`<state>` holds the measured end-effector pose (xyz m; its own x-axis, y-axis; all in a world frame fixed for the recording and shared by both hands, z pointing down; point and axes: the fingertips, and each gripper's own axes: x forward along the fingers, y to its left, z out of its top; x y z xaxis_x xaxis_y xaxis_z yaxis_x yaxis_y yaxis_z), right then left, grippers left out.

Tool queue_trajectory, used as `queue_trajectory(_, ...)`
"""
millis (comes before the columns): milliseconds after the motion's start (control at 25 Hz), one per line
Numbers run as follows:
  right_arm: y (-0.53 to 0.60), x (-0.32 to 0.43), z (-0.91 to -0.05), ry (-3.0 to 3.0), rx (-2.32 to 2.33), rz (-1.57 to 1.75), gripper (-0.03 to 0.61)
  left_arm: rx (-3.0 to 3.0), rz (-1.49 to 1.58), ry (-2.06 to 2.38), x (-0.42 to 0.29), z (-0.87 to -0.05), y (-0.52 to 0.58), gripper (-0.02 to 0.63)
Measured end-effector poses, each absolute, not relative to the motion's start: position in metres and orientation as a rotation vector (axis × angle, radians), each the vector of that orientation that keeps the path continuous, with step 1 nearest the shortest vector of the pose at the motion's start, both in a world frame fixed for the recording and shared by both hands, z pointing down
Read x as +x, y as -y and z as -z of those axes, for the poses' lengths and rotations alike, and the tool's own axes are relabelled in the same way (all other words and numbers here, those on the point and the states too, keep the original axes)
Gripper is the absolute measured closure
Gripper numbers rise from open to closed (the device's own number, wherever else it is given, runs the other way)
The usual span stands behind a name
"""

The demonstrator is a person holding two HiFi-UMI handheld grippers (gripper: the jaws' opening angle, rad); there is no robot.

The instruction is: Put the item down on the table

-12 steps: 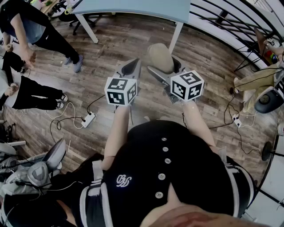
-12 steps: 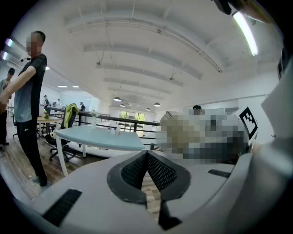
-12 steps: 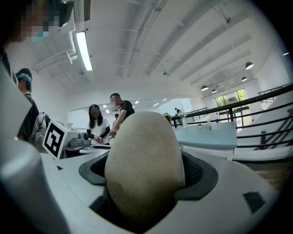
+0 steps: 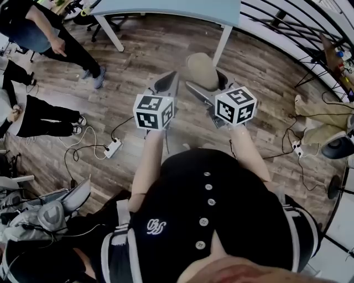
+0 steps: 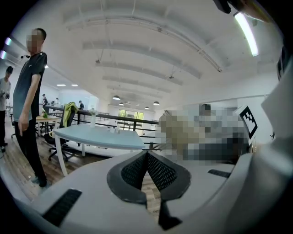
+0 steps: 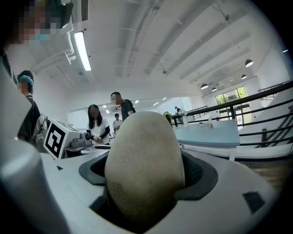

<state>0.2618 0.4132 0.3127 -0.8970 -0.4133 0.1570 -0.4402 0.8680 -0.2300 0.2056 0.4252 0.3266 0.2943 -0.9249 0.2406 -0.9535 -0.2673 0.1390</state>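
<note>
Wood-plank flooring [image 4: 144, 55] stretches under everything, with a white power strip [image 4: 113, 148] and its loose cables lying on it and a few people standing off to the wearer's left. At the far side stands a pale blue table with white legs [image 4: 166, 8]. From where I stand, the person's two bare forearms reach forward side by side from a black buttoned top, both tools roughly level and tipped slightly down.

The right gripper [image 4: 207, 83] is clamped on a beige, egg-shaped, felt-textured item [image 4: 200, 67]. In the right gripper view the item [image 6: 144, 160] fills the space between the dark pads and bulges well above them, with the table [image 6: 206, 135] beyond it. It hangs in the air over the floor, close to the table's near leg, not resting on the tabletop.

The left gripper [image 4: 165, 84] sits just beside it, carrying nothing. In the left gripper view its mesh pads meet at the tips [image 5: 146, 155].
</note>
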Motion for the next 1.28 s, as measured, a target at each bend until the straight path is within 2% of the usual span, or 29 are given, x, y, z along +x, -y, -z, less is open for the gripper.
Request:
queue_trajectory(800, -0.34, 0.208, -0.325, 2.923, 0.736, -0.437, 0.152, 2.341, -0.136, 1.727, 0.141, -0.335, -0.36, 0.604)
queue_trajectory(1280, -0.195, 0.179, -0.324, 2.986, 0.655, -0.476, 0.153, 2.291, -0.148, 1.785, 0.114, -0.333, -0.225, 0.604)
